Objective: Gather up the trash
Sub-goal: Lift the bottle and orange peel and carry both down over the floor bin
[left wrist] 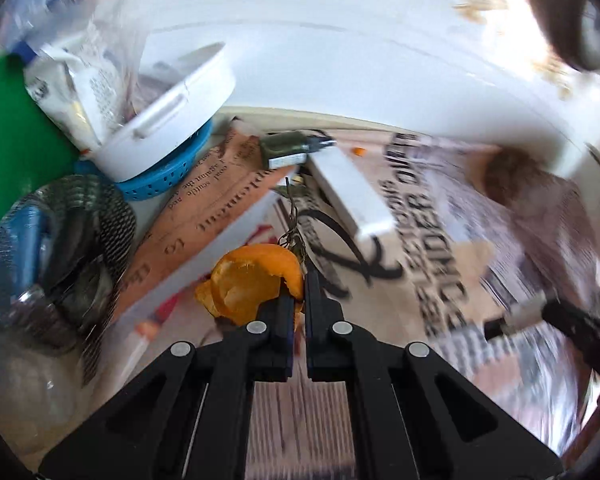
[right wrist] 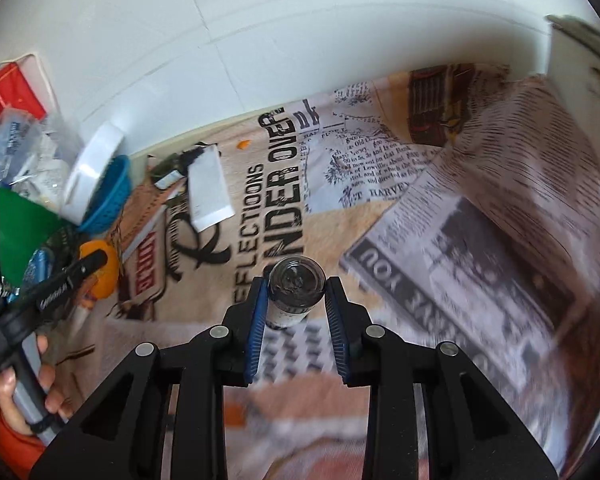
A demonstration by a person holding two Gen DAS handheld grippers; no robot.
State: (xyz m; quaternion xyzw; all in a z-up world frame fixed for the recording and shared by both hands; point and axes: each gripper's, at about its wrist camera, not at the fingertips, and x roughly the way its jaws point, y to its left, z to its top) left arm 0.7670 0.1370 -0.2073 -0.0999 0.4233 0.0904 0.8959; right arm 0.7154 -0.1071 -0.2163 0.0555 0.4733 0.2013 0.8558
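Orange peel (left wrist: 256,284) sits pinched between the tips of the left gripper (left wrist: 298,300), whose jaws are fully closed on it, a blue basket (left wrist: 168,172) beyond to its left. Right gripper (right wrist: 296,292) clamps a small dark-capped jar (right wrist: 296,286) above the newspaper-print cloth (right wrist: 420,208).

In the left wrist view a peel (left wrist: 256,286) sits pinched between the closed jaws of the left gripper (left wrist: 298,300), above a desk (left wrist: 440,264) spread with newsprint. A box (left wrist: 350,196) lies beyond it, and a tub (left wrist: 168,128) rests on a basket (left wrist: 168,172) to the left, near the wall (left wrist: 340,40). In the right wrist view a jar (right wrist: 296,286) stands between the jaws of the right gripper (right wrist: 297,292), which press on it, with the left hand (right wrist: 28,384) far to the left.
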